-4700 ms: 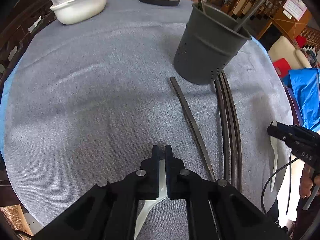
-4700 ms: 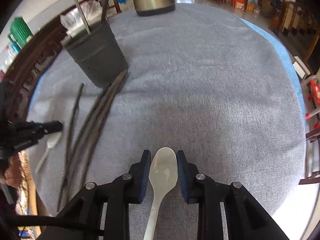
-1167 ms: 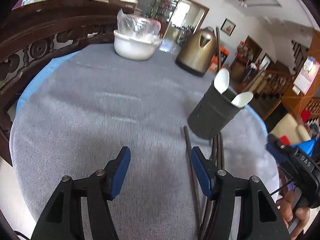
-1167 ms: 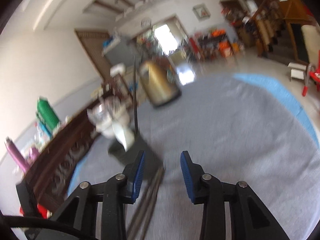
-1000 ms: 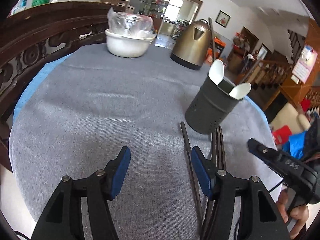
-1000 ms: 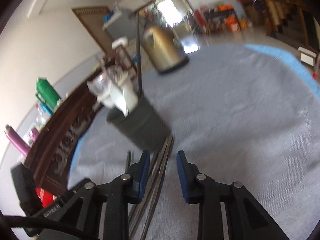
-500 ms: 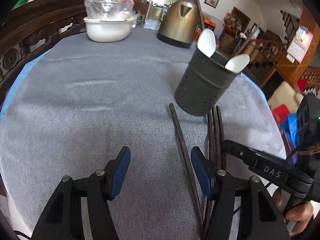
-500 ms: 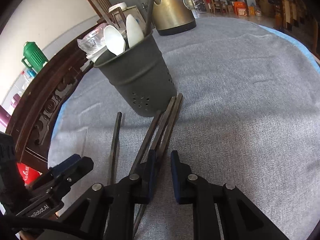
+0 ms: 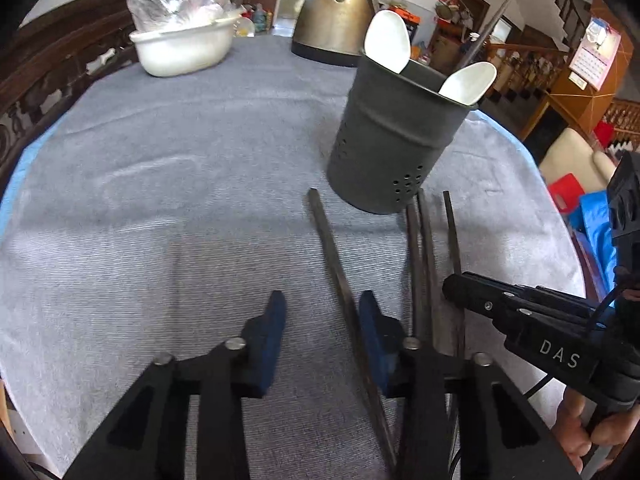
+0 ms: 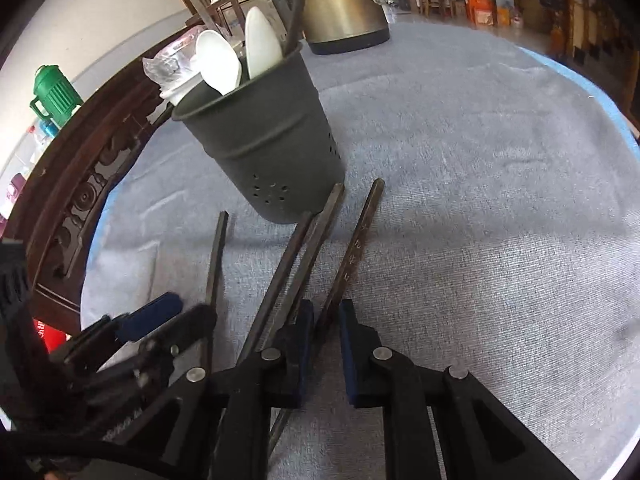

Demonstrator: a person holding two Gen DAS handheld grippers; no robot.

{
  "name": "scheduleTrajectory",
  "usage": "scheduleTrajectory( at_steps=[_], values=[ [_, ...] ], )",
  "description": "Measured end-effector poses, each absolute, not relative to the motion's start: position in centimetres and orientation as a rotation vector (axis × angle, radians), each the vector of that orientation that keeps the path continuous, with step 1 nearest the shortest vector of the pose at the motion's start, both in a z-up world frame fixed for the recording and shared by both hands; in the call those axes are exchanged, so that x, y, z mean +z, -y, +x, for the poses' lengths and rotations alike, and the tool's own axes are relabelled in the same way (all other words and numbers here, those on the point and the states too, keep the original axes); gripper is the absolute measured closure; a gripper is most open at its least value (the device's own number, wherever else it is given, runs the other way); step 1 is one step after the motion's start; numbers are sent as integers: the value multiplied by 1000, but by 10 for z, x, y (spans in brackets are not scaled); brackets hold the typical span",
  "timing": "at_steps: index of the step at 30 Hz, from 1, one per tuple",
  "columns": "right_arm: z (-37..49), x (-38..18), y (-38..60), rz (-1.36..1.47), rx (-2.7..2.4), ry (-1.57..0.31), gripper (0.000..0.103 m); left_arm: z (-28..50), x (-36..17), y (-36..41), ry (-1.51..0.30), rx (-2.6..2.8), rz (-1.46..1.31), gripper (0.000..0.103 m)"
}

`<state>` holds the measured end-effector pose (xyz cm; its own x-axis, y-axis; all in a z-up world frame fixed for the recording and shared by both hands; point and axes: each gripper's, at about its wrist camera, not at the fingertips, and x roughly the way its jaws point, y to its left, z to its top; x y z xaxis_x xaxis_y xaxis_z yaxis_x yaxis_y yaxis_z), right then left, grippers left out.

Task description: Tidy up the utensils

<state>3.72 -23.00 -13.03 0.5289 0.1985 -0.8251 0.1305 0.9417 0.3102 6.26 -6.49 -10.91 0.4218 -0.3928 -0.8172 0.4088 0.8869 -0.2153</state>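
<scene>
A dark grey utensil holder (image 9: 394, 136) (image 10: 264, 148) stands on the grey tablecloth and holds two white spoons (image 9: 387, 40) (image 10: 219, 62) and some dark sticks. Several dark chopsticks lie in front of it. My left gripper (image 9: 322, 312) is open, low over the table, around the lone left chopstick (image 9: 334, 268) (image 10: 216, 256). My right gripper (image 10: 324, 320) (image 9: 456, 290) has its jaws narrowly apart around the rightmost chopstick (image 10: 354, 252) (image 9: 452, 232), which has slid away from the two others (image 10: 298, 252). I cannot tell whether the pads touch it.
A brass kettle (image 9: 334, 12) (image 10: 340, 4) and a white bowl with a plastic bag (image 9: 182, 46) stand at the table's far side. A carved wooden chair back (image 10: 76, 184) runs along the left edge. A green jug (image 10: 56, 94) stands beyond.
Both grippers have come down and forward to the chopsticks. The right jaws have narrowed around the rightmost chopstick, which has shifted away from the others. Earlier, each gripper held a white spoon; both spoons now stand in the holder.
</scene>
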Motion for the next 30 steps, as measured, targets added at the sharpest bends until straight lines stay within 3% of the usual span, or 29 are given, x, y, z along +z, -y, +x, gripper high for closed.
scheduleTrajectory(
  at_steps=[1,5,13,15,17,21,30],
  values=[
    [36,-130,234,346,35,-1027,89,63,-109,66,-1020,-511,29,77],
    [32,-127,243,256,53,-1078,89,64,-111,73,-1019,-575,98,86],
    [29,-128,266,304,144,-1188,86,88,-113,67,-1077,-691,98,87],
    [31,-127,278,376,147,-1199,82,93,-112,63,-1100,-688,77,78],
    [31,-122,288,432,146,-1172,79,99,-107,56,-1085,-672,62,60],
    [39,-109,312,513,99,-1099,70,114,-97,53,-1059,-637,58,59],
    [80,-121,324,566,-25,-1155,70,165,-109,70,-1192,-599,-48,59]
  ],
)
